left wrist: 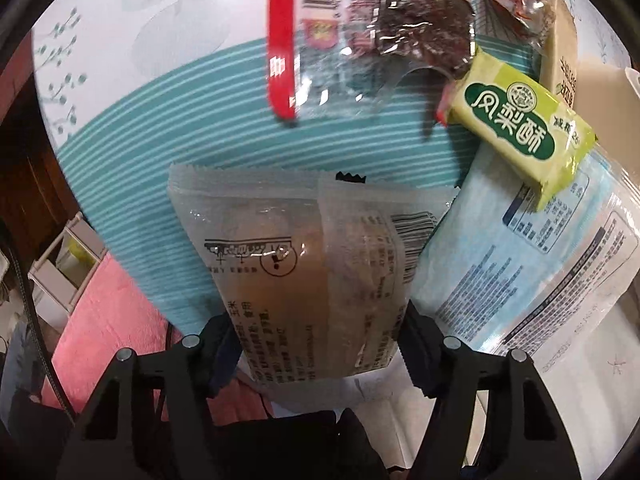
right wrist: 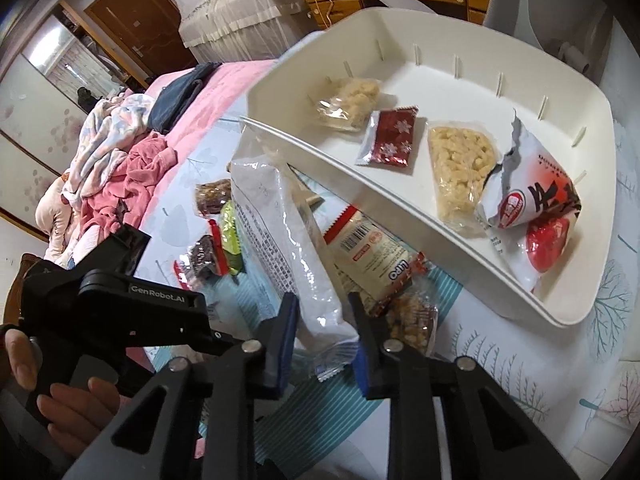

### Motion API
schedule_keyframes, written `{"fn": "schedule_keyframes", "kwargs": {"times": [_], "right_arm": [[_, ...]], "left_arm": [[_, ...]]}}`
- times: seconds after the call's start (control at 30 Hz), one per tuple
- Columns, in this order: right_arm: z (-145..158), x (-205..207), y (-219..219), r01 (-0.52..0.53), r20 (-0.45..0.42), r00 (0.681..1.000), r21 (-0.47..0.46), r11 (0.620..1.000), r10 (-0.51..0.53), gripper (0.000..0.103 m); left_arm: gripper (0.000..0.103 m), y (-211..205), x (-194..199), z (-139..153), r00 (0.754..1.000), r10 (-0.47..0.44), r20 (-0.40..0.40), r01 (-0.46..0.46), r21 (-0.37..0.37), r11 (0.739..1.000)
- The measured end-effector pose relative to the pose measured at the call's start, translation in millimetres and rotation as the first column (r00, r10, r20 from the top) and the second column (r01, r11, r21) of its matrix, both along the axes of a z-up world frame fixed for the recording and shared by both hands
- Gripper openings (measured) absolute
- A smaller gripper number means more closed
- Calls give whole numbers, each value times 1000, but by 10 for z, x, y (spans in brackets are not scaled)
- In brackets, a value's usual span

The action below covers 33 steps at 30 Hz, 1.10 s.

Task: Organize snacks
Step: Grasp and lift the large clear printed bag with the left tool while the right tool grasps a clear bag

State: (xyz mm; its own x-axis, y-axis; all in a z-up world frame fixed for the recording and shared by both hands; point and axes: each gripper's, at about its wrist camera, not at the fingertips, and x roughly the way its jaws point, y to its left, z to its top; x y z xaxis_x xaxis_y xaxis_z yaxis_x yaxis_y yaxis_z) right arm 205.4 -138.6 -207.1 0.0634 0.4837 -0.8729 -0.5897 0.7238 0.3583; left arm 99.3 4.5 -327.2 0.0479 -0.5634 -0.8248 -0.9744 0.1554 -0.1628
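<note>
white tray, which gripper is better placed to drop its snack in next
Right. The right gripper grips a long white packet beside the white tray; the left gripper's view shows no tray.

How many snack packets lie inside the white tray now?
5 in the white tray: clear puffed packet, red foil sachet, second puffed packet, torn white bag, red-printed packet. More may be hidden.

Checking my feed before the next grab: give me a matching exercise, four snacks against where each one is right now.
Things:
1. tan packet
2. long white packet
3. red snowflake packet
4. green packet

Places:
A. in the white tray
B. between the left gripper fingers
C. lying on a pale blue packet
D. between the right gripper fingers

Pairs: 1-B, 2-D, 3-A, 4-C
</note>
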Motion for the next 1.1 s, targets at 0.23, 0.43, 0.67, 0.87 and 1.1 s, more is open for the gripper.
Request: {"fn": "schedule_keyframes", "kwargs": {"times": [0.23, 0.43, 0.67, 0.87, 1.1], "right_arm": [[266, -185, -3, -26, 73, 997, 47, 999, 22, 12], [465, -337, -81, -22, 111, 994, 98, 995, 11, 7], [771, -471, -214, -4, 174, 984, 169, 986, -26, 6], [1067, -537, -330, 30, 225, 970, 252, 967, -89, 6], [1380, -481, -392, 41, 292, 947, 308, 951, -135, 5]], "left_arm": [[67, -14, -153, 145, 1000, 21, 22, -20, -17, 1000], [67, -4, -314, 337, 999, 19, 49, -19, -2, 1000], [67, 138, -417, 579, 997, -2, 74, 2, -7, 1000], [67, 226, -275, 941, 988, -109, 107, 103, 64, 993], [67, 316, 152, 1346, 942, -295, 163, 270, 160, 950]]}}
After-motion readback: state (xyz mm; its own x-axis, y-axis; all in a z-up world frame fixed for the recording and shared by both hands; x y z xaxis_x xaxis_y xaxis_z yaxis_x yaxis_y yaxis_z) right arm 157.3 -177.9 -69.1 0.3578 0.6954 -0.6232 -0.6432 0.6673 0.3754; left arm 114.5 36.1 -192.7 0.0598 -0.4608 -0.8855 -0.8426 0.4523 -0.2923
